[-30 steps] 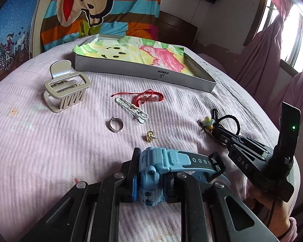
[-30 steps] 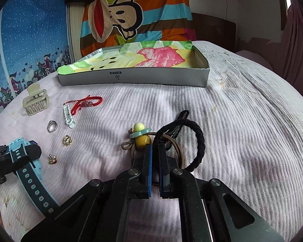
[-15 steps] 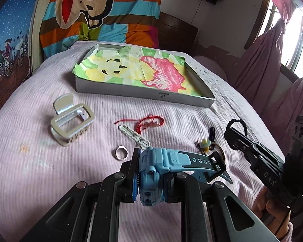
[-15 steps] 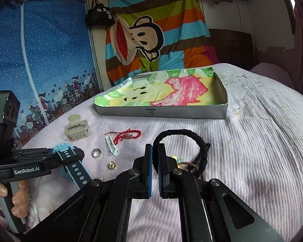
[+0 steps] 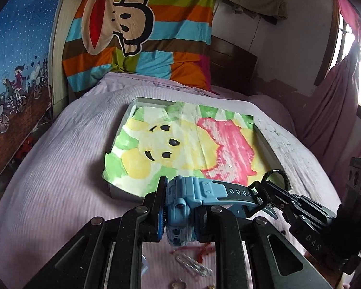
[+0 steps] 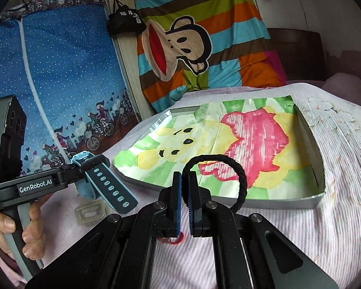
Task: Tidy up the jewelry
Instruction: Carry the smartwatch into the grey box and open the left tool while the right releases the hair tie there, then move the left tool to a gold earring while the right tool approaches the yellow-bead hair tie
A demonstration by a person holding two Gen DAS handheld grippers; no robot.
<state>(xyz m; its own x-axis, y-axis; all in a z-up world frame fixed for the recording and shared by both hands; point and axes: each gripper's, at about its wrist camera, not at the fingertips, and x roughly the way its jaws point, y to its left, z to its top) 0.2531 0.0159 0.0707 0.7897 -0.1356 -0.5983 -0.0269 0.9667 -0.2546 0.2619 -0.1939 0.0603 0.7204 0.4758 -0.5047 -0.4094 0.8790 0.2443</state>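
We carry the chunky blue plastic watch [image 5: 180, 207], clamped in our left gripper [image 5: 178, 214], and the black braided cord loop [image 6: 219, 175], pinched in our right gripper [image 6: 185, 202], above the near edge of the shallow grey cardboard box [image 6: 315, 200]; let's lower well inside before releasing.

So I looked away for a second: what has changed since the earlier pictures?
Both claws rose off the bed and moved forward to the tray. The left claw carries the watch; the right claw lifted the black cord loop off the bedspread. Neither let go. The red bracelet and clip stay on the bed; the tray holds no jewelry.
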